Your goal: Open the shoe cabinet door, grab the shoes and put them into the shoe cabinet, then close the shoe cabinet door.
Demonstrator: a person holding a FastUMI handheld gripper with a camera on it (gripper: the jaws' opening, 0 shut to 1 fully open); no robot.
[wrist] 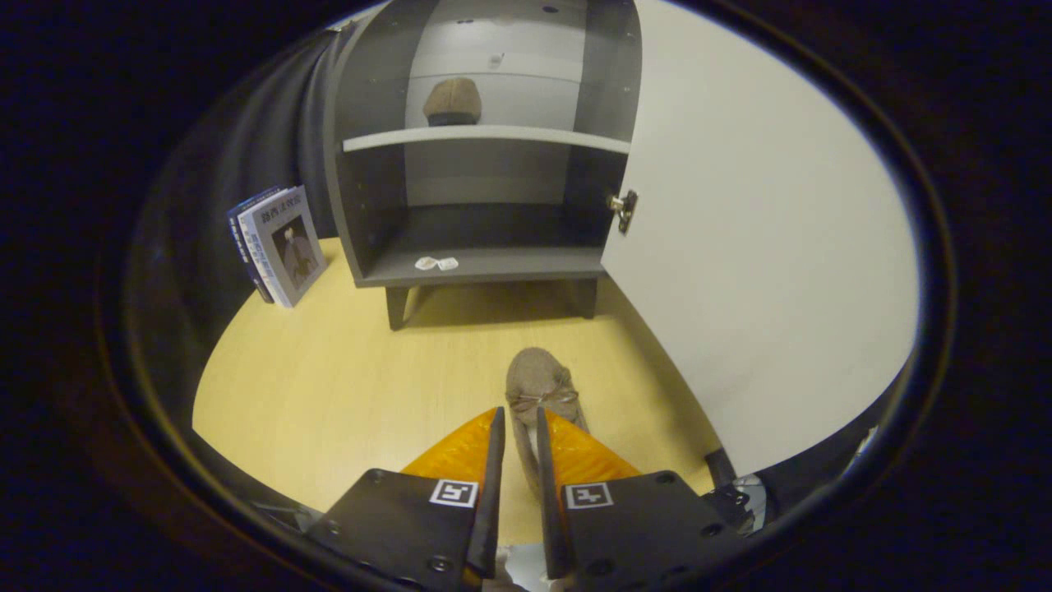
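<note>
The claw [518,427] is seen clamped on the shoe's [536,386] heel, toe pointing ahead. Bare floor [329,378] lies open up to the cabinet [485,164]. The door [764,247] is swung wide at right. A second shoe [452,103] is half hidden on the upper shelf. Books [275,242] lean left, titles unreadable.

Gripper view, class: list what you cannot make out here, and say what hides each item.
1. Heel of the shoe: hidden between the fingers of the tool, so a firm squeeze is unconfirmed.
2. Second shoe on the cabinet's upper shelf: its lower part sits behind the shelf edge.
3. White scraps on the bottom shelf: too small to identify.
4. Books: cover text too small.
</note>
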